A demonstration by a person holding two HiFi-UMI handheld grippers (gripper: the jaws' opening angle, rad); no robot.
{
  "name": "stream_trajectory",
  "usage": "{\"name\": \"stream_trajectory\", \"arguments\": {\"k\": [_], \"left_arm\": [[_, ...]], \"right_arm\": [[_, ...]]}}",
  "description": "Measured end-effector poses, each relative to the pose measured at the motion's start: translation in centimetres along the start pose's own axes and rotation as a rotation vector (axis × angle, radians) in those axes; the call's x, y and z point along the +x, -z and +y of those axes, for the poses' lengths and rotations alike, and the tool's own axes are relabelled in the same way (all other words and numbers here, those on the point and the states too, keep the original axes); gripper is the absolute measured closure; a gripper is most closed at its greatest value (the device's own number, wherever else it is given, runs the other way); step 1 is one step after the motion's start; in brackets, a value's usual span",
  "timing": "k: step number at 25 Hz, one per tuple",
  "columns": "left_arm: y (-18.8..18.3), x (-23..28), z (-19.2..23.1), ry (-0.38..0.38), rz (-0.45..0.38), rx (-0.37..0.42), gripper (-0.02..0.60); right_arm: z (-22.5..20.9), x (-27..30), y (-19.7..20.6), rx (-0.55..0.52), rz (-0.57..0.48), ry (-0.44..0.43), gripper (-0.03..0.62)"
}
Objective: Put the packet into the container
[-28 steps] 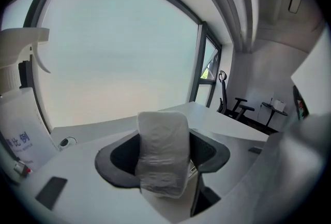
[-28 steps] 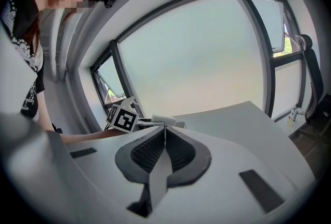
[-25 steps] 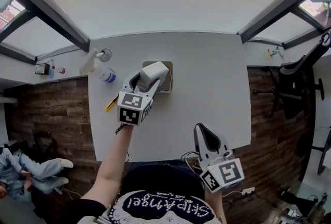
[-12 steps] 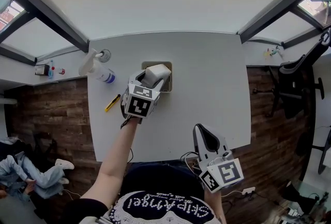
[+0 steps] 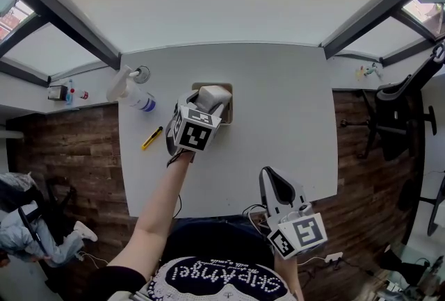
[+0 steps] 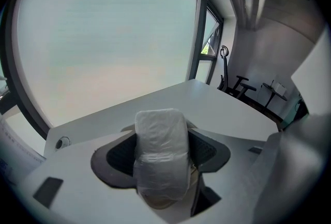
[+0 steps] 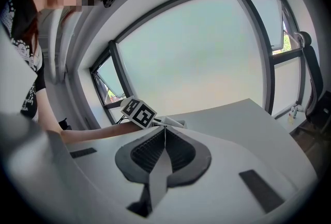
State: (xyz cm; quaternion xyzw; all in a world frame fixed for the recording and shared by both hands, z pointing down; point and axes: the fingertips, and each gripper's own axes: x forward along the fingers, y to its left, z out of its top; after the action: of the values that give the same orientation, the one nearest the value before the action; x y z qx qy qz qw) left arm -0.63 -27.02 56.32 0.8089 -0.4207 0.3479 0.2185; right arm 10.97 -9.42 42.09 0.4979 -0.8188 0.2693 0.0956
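Observation:
A white plastic-wrapped packet (image 5: 213,95) is clamped in my left gripper (image 5: 207,102), which is shut on it and holds it over a shallow tan container (image 5: 227,112) on the white table (image 5: 278,105). The packet and gripper hide most of the container. In the left gripper view the packet (image 6: 160,158) fills the gap between the dark pads (image 6: 116,158) and stands upright. My right gripper (image 5: 272,174) hovers at the table's near edge, shut with nothing in it. The right gripper view shows its jaws (image 7: 164,132) pressed together.
A spray bottle (image 5: 129,92) lies at the table's far left beside a round grommet (image 5: 142,73). A yellow utility knife (image 5: 151,137) lies near the left edge. An office chair (image 5: 396,108) stands on the wooden floor to the right.
My left gripper has carried the packet a little farther from me and to the right, over the container, and tipped more steeply downward. The right gripper has stayed where it was.

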Motion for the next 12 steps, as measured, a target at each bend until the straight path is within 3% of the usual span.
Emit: {"name": "stream_trajectory", "arguments": {"k": [12], "left_arm": [[-0.6, -1.2, 0.1, -0.027, -0.057, 0.002, 0.293]], "right_arm": [[-0.1, 0.1, 0.0, 0.006, 0.000, 0.001, 0.580]]}}
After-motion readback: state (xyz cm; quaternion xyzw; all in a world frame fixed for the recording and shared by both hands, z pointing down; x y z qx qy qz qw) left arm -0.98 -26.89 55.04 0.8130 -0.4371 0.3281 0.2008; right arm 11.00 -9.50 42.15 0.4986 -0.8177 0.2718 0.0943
